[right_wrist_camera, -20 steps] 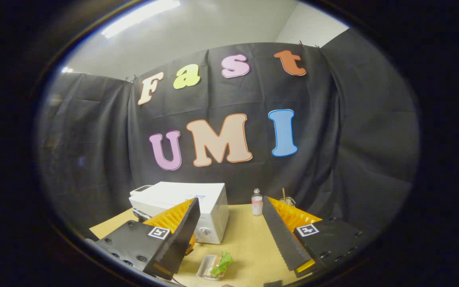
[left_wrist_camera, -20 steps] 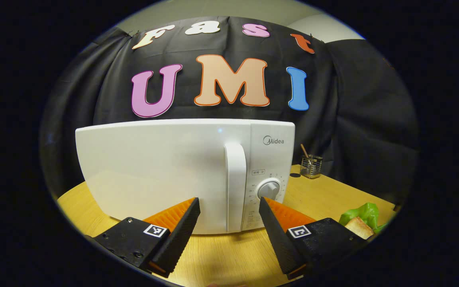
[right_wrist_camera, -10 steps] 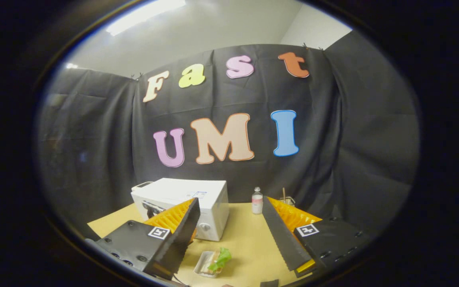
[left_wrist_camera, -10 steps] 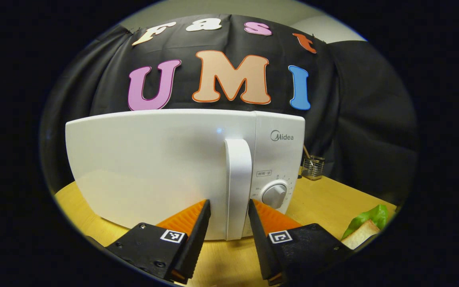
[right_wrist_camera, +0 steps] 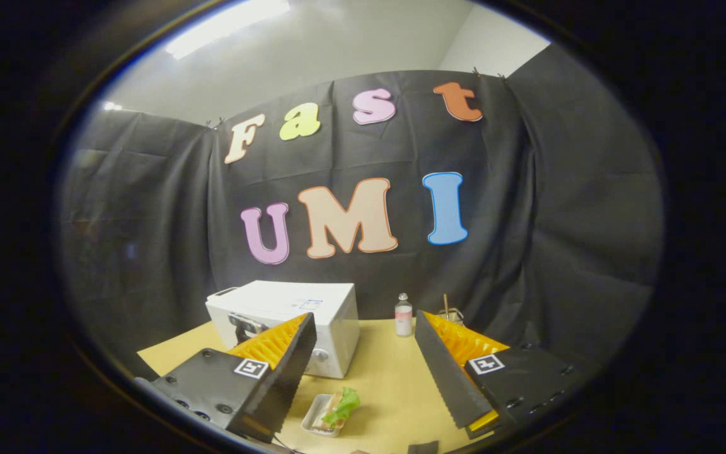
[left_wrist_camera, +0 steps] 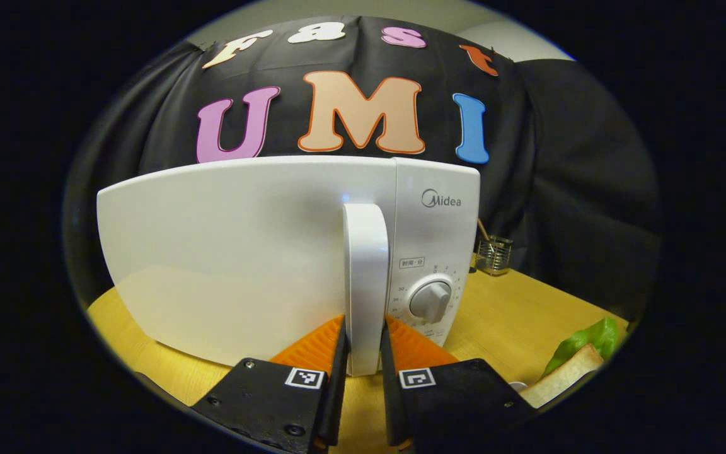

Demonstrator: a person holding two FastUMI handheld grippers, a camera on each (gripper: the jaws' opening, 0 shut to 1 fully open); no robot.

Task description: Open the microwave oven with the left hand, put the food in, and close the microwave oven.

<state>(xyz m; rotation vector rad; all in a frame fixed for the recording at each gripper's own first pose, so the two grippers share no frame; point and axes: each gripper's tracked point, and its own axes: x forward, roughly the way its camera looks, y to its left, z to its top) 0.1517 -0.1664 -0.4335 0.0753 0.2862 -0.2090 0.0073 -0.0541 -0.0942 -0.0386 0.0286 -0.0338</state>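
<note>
The left gripper (left_wrist_camera: 363, 343) is closed on the lower part of the vertical door handle (left_wrist_camera: 366, 277) of the white microwave oven (left_wrist_camera: 243, 252), one finger on each side of the bar and both pressing against it. This hold is low on the handle, probably because the gripper comes in from table height; I judge that a pull here turns the door on its hinge at the far left side. The door looks closed, flush with the control panel and its round timer knob (left_wrist_camera: 430, 299), so the opening step is only about to begin. The food, a sandwich (right_wrist_camera: 331, 411) with a green lettuce leaf in a small clear tray, lies on the wooden table (right_wrist_camera: 388, 378) in front of the oven and to its right, near but not touching it; in the left gripper view its edge (left_wrist_camera: 574, 369) shows low on the right. The right gripper (right_wrist_camera: 363, 372) is held high and well back with its fingers wide apart and nothing between them, likely waiting above the tray until the door is out of the way. A small bottle (right_wrist_camera: 403, 315) and a wire cup (left_wrist_camera: 494, 251) with a stick in it stand far back, clear of the door's swing as far as I can judge.
</note>
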